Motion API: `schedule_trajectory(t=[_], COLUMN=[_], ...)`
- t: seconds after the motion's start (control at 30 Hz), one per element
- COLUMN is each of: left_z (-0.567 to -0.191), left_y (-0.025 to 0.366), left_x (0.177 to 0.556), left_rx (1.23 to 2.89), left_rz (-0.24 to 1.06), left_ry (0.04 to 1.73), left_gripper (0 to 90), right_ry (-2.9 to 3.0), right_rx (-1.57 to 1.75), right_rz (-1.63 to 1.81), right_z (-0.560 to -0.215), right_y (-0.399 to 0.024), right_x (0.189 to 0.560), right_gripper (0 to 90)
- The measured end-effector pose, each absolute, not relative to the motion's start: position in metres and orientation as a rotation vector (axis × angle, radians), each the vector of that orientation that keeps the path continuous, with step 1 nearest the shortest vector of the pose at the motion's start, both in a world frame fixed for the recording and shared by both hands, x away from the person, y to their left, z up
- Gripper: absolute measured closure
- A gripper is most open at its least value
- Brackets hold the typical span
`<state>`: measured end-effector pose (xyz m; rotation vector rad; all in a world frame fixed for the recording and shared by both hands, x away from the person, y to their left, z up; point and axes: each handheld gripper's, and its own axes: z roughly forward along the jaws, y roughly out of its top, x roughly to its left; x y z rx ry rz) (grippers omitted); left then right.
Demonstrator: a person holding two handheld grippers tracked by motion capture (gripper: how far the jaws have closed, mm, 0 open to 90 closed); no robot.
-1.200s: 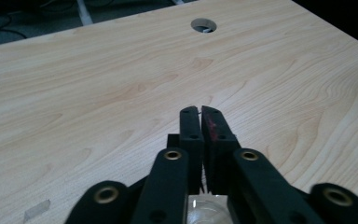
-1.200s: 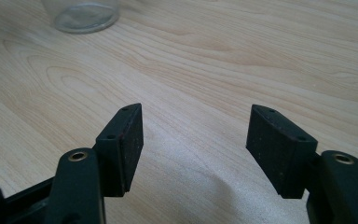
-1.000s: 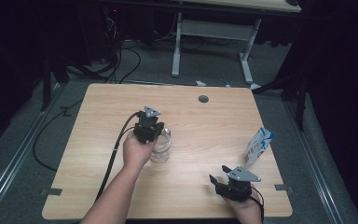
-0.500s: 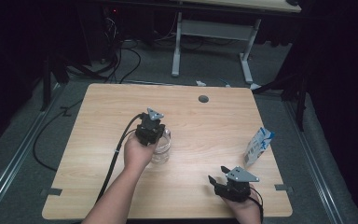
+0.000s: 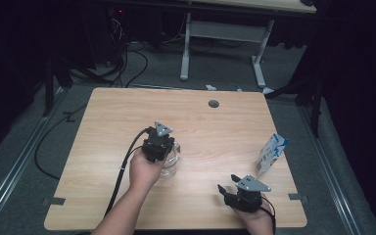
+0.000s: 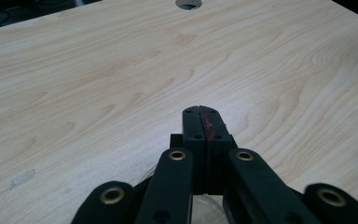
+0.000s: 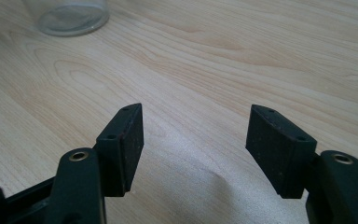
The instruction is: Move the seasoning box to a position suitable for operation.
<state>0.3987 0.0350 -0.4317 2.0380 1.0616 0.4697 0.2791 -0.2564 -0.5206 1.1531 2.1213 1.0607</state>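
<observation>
Shifted a little up the table since the earlier frames: left gripper (image 5: 158,142), now over the far side of the clear glass jar (image 5: 168,162), jaws pressed fully together with nothing between. Spread beneath all: pale wooden table (image 5: 215,132), round cable hole (image 5: 213,104) near its far edge. Standing upright near the right edge, well apart from both grippers: blue-and-white carton (image 5: 270,153). Resting at the near right corner: right gripper (image 5: 230,183), jaws wide apart and empty over bare wood. Sitting upright on the table beneath and just right of the left hand (image 5: 145,169): jar, below the closed fingers (image 6: 200,126) rather than between them, glass rim just visible at the bottom edge of the left gripper view; in the right gripper view, jar base (image 7: 72,16) far ahead, well clear of the spread fingers (image 7: 123,140).
</observation>
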Motion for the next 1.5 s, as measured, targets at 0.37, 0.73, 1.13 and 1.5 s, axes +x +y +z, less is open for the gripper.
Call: schedule_trajectory(t=[0.37,0.73,1.13,1.5], left_z=[-0.432,-0.422,-0.478,-0.484], left_y=[0.042,0.096,0.121,0.119], left_x=[0.378,0.368,0.371,0.354], left_rx=[2.02,1.874,1.848,1.833], left_rz=[0.465,0.519,0.436,0.421], left_ry=[1.045,1.088,1.115,1.072], left_gripper=[90.0,90.0,90.0,90.0], right_ry=[2.122,2.128,2.15,2.143], right_rx=[1.148,1.144,1.137,1.157], right_rz=[1.055,1.049,1.033,1.03], right_z=[-0.521,-0.522,-0.527,-0.527], right_y=[-0.255,-0.253,-0.249,-0.249], right_x=[0.278,0.278,0.278,0.277], right_gripper=[36.7,37.0,42.9,41.6])
